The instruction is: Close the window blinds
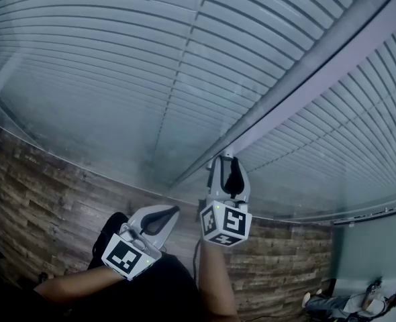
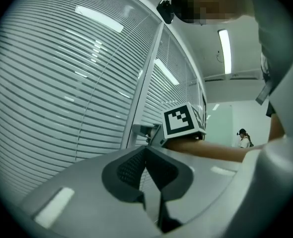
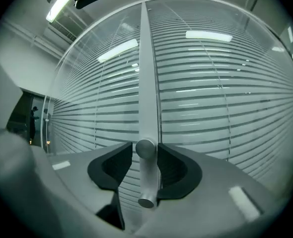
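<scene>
Horizontal grey window blinds hang behind glass on both sides of a grey frame post. A round metal knob sticks out of that post, with a second metal stub just below it. My right gripper reaches level at the post. The knob sits between its dark pads, touching the right one, with a thin gap on the left, so the jaws are open. My left gripper is lower and to the left, away from the post. It is shut and holds nothing.
Wood-plank floor runs below the glass wall. The right gripper's marker cube and a forearm cross the left gripper view. A person stands far off in the room, and another figure is low at the right.
</scene>
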Available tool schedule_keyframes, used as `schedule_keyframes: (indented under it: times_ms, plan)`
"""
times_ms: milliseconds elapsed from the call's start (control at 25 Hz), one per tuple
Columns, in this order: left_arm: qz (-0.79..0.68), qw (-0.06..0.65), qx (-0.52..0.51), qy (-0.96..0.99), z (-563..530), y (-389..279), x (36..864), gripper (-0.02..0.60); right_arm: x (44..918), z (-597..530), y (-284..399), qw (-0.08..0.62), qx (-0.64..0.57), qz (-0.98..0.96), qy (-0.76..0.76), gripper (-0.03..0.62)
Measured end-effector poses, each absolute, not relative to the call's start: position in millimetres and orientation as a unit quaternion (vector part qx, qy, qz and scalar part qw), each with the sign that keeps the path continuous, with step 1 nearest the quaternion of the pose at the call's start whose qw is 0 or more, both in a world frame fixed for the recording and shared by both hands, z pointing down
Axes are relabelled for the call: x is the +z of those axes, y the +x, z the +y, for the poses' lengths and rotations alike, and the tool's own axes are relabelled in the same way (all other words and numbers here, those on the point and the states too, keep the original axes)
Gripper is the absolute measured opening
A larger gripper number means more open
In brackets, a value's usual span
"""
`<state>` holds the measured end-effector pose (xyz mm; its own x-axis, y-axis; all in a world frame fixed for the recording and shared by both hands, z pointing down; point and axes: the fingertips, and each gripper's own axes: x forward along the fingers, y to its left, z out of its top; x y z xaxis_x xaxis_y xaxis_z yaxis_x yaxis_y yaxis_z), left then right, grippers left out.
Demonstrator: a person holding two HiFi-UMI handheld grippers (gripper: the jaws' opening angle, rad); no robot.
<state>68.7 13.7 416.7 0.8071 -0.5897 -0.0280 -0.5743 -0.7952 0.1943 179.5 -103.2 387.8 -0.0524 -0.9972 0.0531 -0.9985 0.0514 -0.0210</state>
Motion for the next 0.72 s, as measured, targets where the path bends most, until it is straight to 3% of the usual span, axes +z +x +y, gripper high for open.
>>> schedule_keyframes:
  times_ms: [200,400,720]
  plan:
    - [-0.298,0.095,-0.041,0.949,14,72,414,0.000,381,-105,180,0.042,-0.002,-0.720,0.693,0.132]
    - [-0.293,0.097,-0.043,0.950,15,74,409,0.000,378,-105,173,0.184,-0.120,-0.705,0.674,0.130]
    - [-0.300,0.114,-0.038,0.946,14,68,420,0.000,381,-105,169,0.281,-0.208,-0.686,0.638,0.132]
